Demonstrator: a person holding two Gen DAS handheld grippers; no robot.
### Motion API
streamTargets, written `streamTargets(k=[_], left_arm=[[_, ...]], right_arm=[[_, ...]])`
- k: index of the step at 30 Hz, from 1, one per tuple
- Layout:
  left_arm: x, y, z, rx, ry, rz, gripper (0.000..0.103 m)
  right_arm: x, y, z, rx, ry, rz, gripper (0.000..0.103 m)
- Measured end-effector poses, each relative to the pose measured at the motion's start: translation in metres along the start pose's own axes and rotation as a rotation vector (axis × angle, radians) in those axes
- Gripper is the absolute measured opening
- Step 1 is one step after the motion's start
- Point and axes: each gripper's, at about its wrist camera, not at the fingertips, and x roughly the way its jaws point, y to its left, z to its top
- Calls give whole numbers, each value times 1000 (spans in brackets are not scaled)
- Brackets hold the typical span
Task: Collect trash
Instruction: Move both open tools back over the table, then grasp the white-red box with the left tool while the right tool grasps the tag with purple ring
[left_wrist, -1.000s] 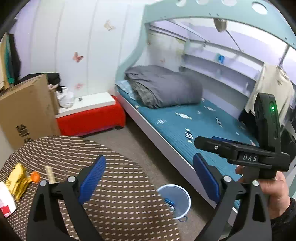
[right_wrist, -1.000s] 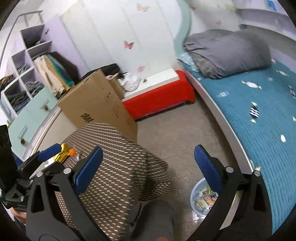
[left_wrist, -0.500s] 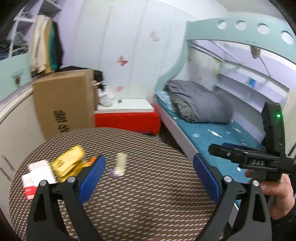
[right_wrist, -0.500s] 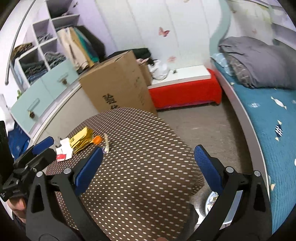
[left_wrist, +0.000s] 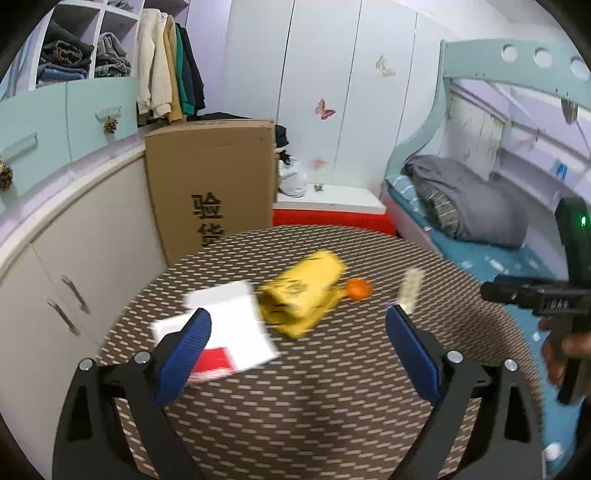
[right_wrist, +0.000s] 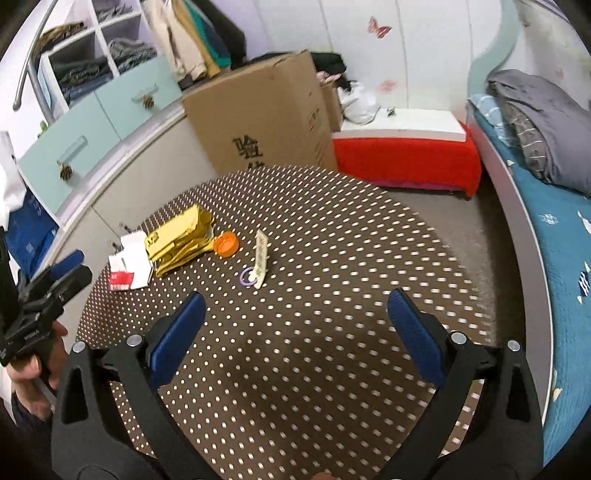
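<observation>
Trash lies on a round brown dotted table (right_wrist: 332, 295): a yellow foil bag (right_wrist: 177, 240) (left_wrist: 303, 291), a white and red carton (right_wrist: 129, 266) (left_wrist: 229, 328), an orange cap (right_wrist: 226, 243) (left_wrist: 358, 288), a pale wrapper strip (right_wrist: 260, 263) (left_wrist: 410, 286) and a small purple ring (right_wrist: 245, 277). My left gripper (left_wrist: 297, 354) is open and empty, just short of the carton and bag. My right gripper (right_wrist: 295, 332) is open and empty above the table's near side, short of the strip.
A tall cardboard box (left_wrist: 210, 192) stands behind the table, against a curved cabinet (left_wrist: 74, 236). A red and white bench (right_wrist: 402, 147) and a bed (right_wrist: 554, 229) with a grey duvet are to the right. The other hand's gripper (left_wrist: 546, 295) shows at the right edge.
Both grippers have swung left from the bed and floor bin towards the table. The trash now lies in front of both. The jaws have stayed open.
</observation>
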Motion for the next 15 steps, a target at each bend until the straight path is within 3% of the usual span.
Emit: streamTargets(k=[8, 11, 14, 15], left_arm=[[48, 66, -5, 196, 100, 49, 93], [65, 82, -3, 219, 136, 0, 93], [87, 94, -6, 228, 219, -99, 93], [90, 93, -8, 235, 240, -117, 87]], right_arm=[[50, 22, 0, -40, 74, 10, 96], [64, 29, 2, -49, 86, 3, 96], [76, 35, 5, -56, 92, -3, 96], [81, 39, 6, -64, 96, -7, 96]])
